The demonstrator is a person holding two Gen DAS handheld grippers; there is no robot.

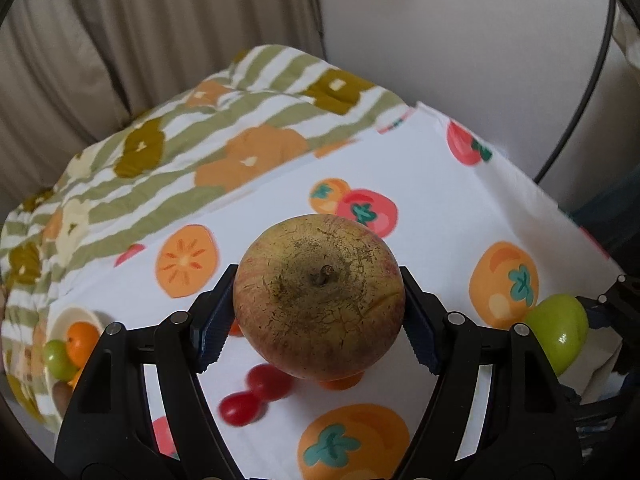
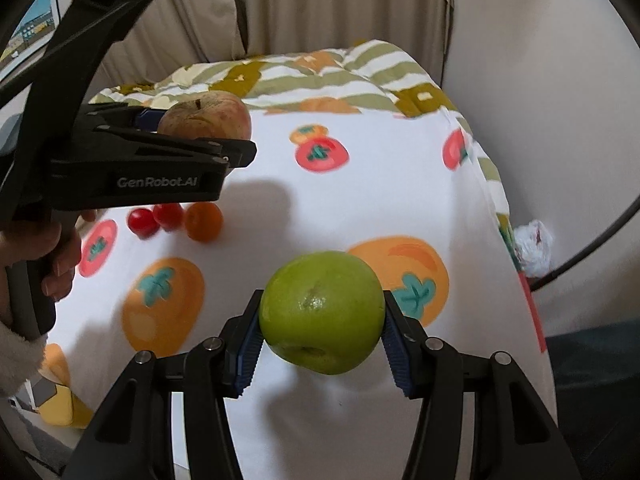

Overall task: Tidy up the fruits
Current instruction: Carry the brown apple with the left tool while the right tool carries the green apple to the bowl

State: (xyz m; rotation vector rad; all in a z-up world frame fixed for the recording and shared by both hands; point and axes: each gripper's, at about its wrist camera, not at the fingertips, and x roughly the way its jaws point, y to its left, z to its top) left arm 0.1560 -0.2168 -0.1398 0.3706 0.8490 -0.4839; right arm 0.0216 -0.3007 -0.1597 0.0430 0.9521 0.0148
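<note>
A russet apple (image 1: 320, 296) is clamped in the left gripper (image 1: 316, 316) and a green apple (image 2: 322, 312) in the right gripper (image 2: 320, 340), both above the cloth (image 2: 360, 208), leaving 2 tomatoes (image 1: 256, 392), 1 orange (image 2: 204, 222) outside the part-filled bowl (image 1: 60, 320).

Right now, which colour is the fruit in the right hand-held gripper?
Green, best in the right wrist view.

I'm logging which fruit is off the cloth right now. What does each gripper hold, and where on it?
The left gripper clamps the russet apple by its sides, stem up. The right gripper clamps the green apple by its sides.
</note>
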